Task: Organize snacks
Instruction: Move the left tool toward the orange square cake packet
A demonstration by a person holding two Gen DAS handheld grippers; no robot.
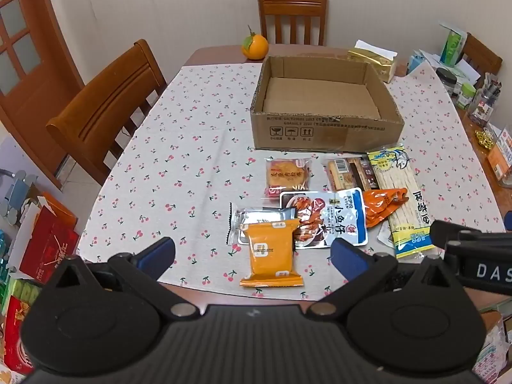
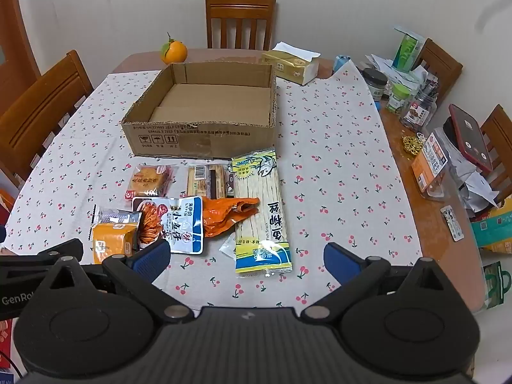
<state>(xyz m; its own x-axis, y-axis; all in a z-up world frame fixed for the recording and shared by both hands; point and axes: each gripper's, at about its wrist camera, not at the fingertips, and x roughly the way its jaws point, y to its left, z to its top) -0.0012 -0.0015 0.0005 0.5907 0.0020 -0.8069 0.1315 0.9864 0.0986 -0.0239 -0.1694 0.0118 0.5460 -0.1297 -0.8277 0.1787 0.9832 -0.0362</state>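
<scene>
An empty cardboard box (image 1: 323,102) (image 2: 204,108) stands on the cherry-print tablecloth (image 1: 179,134). In front of it lie several snack packs: an orange pack (image 1: 272,252) (image 2: 110,243), a silver pack (image 1: 256,220), a blue-and-white fish snack bag (image 1: 326,220) (image 2: 176,224), a round cake pack (image 1: 288,174) (image 2: 148,179), a biscuit pack (image 1: 348,171) (image 2: 209,180), a crumpled orange bag (image 1: 382,204) (image 2: 227,214) and a long yellow fish-strip pack (image 1: 401,201) (image 2: 262,214). My left gripper (image 1: 252,252) hovers open above the orange pack. My right gripper (image 2: 246,260) hovers open near the long pack's lower end. Neither holds anything.
An orange fruit (image 1: 254,46) and a tissue pack (image 2: 294,62) sit behind the box. Jars, papers and a phone (image 2: 470,137) crowd the table's right edge. Wooden chairs (image 1: 105,112) stand at the left and far sides. Boxes lie on the floor at left.
</scene>
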